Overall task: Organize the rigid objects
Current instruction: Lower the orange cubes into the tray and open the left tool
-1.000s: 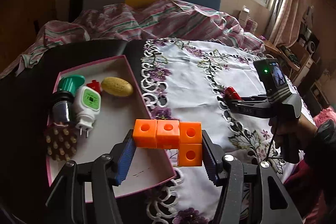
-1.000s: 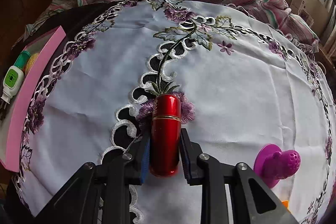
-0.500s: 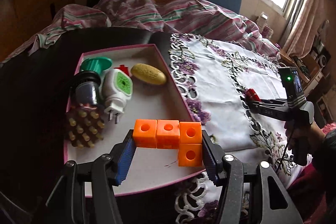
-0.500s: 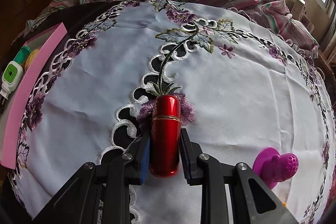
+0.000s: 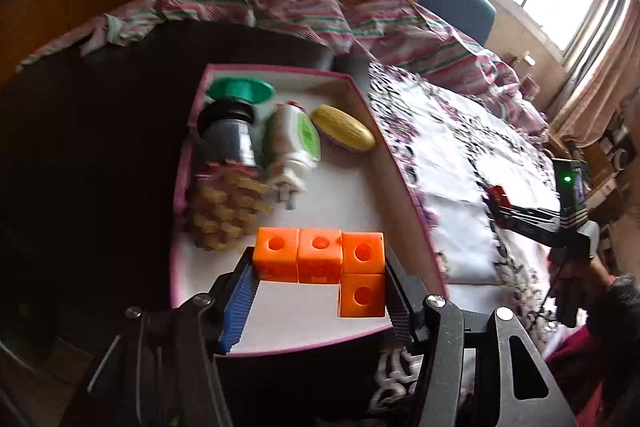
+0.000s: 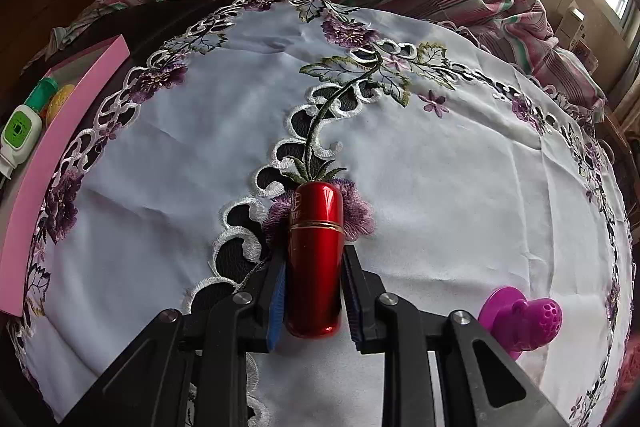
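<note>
Orange blocks over the tray, red tube waiting on the cloth.

The left gripper (image 5: 320, 273) is clamped on the L-shaped cluster of orange blocks (image 5: 332, 263), hanging above the bare near corner of the pink-rimmed tray (image 5: 304, 347), clear of the pineapple-like toy (image 5: 226, 211) and the white plug-in device (image 5: 294, 143). Best play here, I'd say: lower until the cluster sits flat on the tray floor, then release without nudging the neighbours. The right gripper (image 6: 314, 303) squeezes the red lipstick-like tube (image 6: 316, 259) over the embroidered tablecloth (image 6: 440, 167), well apart from the tray, a purple toy (image 6: 524, 323) just beside it.
</note>
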